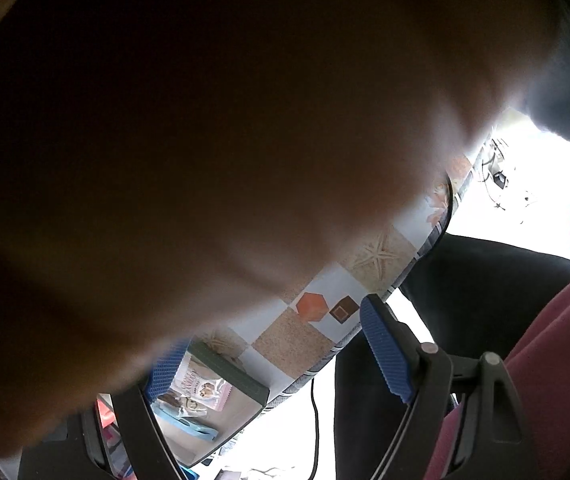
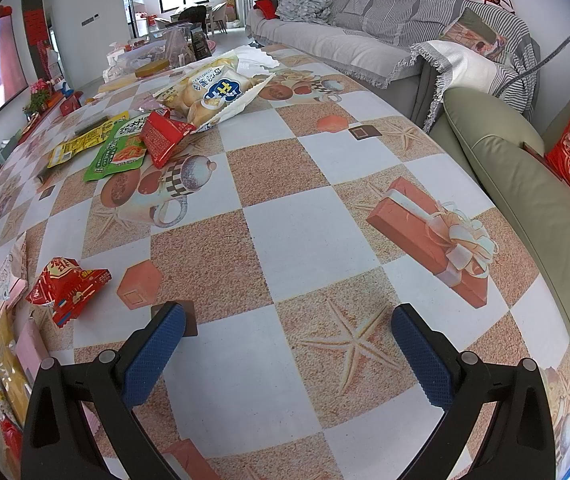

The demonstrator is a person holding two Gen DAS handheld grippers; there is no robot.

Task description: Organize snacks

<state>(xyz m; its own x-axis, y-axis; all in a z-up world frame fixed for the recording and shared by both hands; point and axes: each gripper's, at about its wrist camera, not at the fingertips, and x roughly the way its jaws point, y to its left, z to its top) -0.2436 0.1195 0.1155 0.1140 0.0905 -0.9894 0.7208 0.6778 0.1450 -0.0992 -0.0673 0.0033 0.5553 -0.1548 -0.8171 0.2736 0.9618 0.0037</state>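
In the left wrist view a large brown, out-of-focus thing sits very close to the lens and fills most of the picture; I cannot tell what it is. It hides the tip of one blue pad of my left gripper. The other pad stands free, with tablecloth showing in the gap, so the jaws are wide apart. Below, a box holds a pink snack packet. My right gripper hovers open and empty over the patterned tablecloth. A red snack packet lies to its left.
Farther back lie a red box, a green packet, a yellow packet and a big bread bag. More packets crowd the left table edge. An armchair and sofa border the right. A person's dark trousers stand beside the table.
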